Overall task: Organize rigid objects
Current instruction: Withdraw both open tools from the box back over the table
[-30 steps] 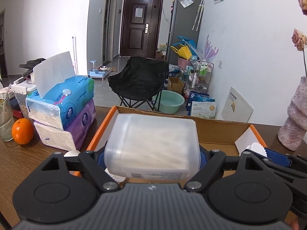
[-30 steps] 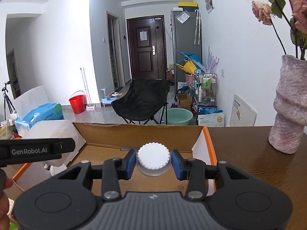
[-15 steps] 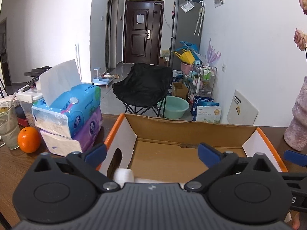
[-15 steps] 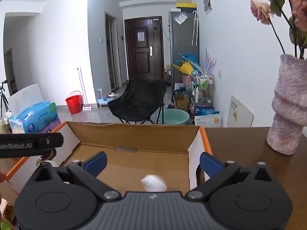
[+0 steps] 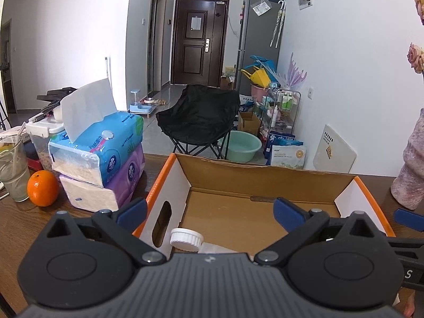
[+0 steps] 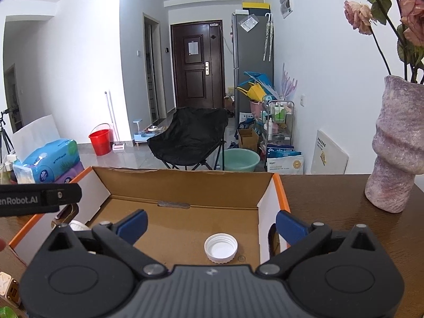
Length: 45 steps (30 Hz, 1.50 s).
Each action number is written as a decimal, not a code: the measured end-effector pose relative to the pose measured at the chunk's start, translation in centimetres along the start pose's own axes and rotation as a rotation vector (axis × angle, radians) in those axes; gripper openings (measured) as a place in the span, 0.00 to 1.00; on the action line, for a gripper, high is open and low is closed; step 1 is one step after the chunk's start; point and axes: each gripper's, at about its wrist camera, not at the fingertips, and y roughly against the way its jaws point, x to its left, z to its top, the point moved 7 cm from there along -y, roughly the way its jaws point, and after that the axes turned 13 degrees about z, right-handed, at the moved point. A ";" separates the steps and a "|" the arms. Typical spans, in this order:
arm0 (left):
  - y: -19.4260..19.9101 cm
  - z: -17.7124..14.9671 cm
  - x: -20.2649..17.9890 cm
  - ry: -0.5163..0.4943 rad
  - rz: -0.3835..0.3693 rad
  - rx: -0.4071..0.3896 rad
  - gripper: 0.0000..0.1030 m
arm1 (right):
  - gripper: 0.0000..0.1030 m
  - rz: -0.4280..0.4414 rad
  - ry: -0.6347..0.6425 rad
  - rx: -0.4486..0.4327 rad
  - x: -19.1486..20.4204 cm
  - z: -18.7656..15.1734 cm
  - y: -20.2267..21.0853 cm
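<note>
Over table [image 6: 331, 198], both grippers' fingers [image 6: 132, 225] gape.

Open-topped cardboard box [image 6: 185, 185], bare floor beyond white cap [image 6: 221, 250]; vase [image 6: 394, 148] alongside.

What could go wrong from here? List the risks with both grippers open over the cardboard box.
1. The left gripper straddles the cardboard box side wall; lowering could snag it.
2. The white cap lies loose, open side up, and may slide if the box is bumped.
3. The right gripper sits close alongside; they could collide.
</note>
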 end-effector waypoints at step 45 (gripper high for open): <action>14.3 -4.2 5.3 0.007 -0.082 -0.109 1.00 | 1.00 -0.023 0.040 -0.082 2.4 -4.5 15.6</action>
